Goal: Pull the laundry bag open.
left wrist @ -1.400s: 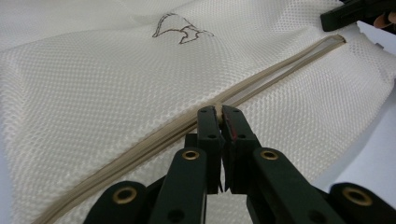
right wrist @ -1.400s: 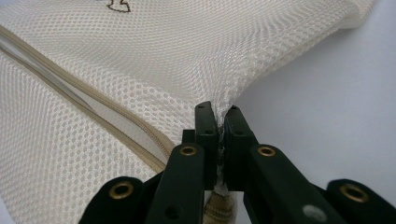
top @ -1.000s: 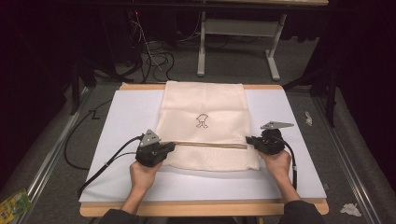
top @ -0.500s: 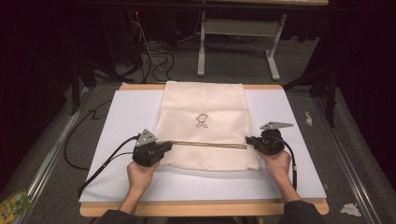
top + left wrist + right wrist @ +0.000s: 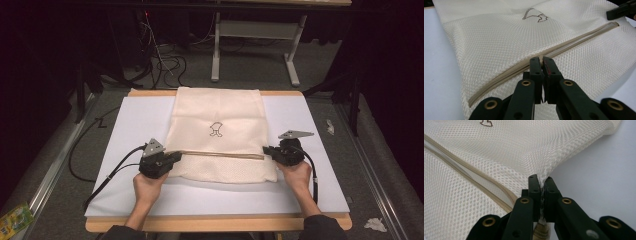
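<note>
Dark workshop floor with loose cables [image 5: 165,62] and a grey table frame [image 5: 252,45] surrounded a wooden-edged table [image 5: 215,222] topped with a white sheet [image 5: 135,120], as the high view showed. One cream mesh bag [image 5: 220,130] lay flat at the sheet's centre, running from the far edge toward the person, a small dark line drawing [image 5: 216,129] printed at its middle and one tan zipper [image 5: 220,155] crossing it near the close end. Two grippers worked it, one in each hand. The left gripper [image 5: 541,61] was clamped on the zipper's pull, partway along the teeth, a detail the left gripper view supplied; that view also caught the other tool's black tip at the zipper's far end. The right gripper [image 5: 542,181] was pinched tight on the mesh at the bag's edge, pulling the weave into a taut peak, while the right gripper view showed the zipper parted beside it. The high view added both forearms and a crumpled green packet [image 5: 14,221] on the floor.
</note>
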Available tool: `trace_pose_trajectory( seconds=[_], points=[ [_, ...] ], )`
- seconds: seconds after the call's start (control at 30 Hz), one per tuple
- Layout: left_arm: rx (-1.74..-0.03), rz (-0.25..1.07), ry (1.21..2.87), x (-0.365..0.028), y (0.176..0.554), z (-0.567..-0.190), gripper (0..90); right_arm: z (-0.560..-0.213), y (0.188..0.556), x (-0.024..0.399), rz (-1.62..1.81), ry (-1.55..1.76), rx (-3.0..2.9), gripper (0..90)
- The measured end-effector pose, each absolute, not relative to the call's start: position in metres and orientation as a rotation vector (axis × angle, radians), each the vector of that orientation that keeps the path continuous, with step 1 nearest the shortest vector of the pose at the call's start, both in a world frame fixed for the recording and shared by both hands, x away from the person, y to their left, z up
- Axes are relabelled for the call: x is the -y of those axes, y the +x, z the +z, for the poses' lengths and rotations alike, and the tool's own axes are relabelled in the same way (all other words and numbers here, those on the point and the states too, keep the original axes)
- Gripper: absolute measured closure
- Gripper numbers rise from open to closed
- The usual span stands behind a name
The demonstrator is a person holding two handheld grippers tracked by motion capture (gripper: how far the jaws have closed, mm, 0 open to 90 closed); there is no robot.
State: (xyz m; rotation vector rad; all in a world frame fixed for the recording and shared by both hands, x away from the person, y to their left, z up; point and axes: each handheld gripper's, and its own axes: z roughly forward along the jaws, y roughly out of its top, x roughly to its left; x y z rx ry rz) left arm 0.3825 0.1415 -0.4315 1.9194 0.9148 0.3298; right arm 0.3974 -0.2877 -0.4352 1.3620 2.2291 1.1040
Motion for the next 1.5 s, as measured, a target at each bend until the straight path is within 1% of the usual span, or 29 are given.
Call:
trace_pose_trajectory(
  seconds=[0.43, 0.53, 0.67, 0.97, 1.5],
  points=[
    [-0.946, 0.346, 1.902, -0.154, 0.381, -0.431, 87.3, -0.432, 0.399, 0.287, 1.089, 1.36, -2.225, 88.3],
    [-0.949, 0.377, 1.892, -0.155, 0.379, -0.431, 87.4, -0.433, 0.399, 0.288, 1.096, 1.365, -2.22, 88.3],
    [-0.955, 0.364, 1.899, -0.158, 0.38, -0.431, 87.3, -0.433, 0.399, 0.29, 1.089, 1.37, -2.215, 88.2],
    [-0.977, 0.393, 1.885, -0.162, 0.38, -0.428, 87.3, -0.432, 0.399, 0.289, 1.09, 1.367, -2.213, 88.2],
    [-1.017, 0.388, 1.86, -0.177, 0.381, -0.429, 87.3, -0.433, 0.4, 0.289, 1.083, 1.364, -2.218, 88.2]
  ],
)
